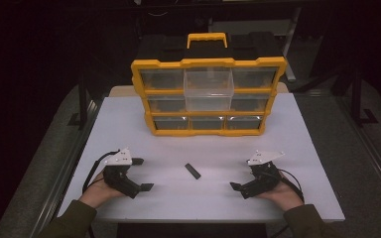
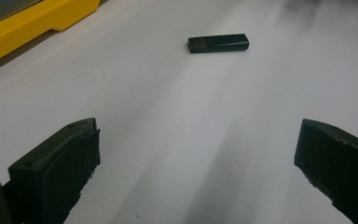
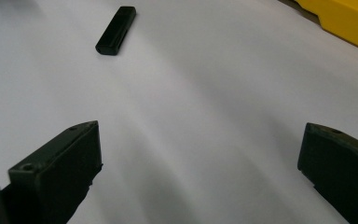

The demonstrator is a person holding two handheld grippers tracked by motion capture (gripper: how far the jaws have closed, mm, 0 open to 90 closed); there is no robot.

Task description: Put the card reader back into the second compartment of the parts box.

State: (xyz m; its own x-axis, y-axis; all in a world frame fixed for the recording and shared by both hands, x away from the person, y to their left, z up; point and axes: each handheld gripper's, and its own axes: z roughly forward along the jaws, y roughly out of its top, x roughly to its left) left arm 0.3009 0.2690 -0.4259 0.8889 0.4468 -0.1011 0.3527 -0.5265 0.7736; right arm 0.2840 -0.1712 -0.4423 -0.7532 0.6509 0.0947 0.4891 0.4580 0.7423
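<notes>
Nothing has yet been grasped: the small black bar point(image 2: 218, 43) lies untouched ahead of both grippers' spread, empty jaws.

Small bar point(image 1: 193, 171) on the table: solid black, no markings visible. Table top point(image 1: 287, 129): plain white, unpatterned. Organiser point(image 1: 208, 96): yellow frame and yellow handle point(image 1: 207, 38), black top behind it; its drawers point(image 1: 209, 82) are clear, colourless plastic. Left gripper point(image 1: 140, 174): black body and black jaws, pale grey three-cornered plate on top, black cable. Right gripper point(image 1: 243, 181): same black, same pale grey plate. Sleeves point(image 1: 74, 218): olive green. Floor around the table: grey; background dark.
</notes>
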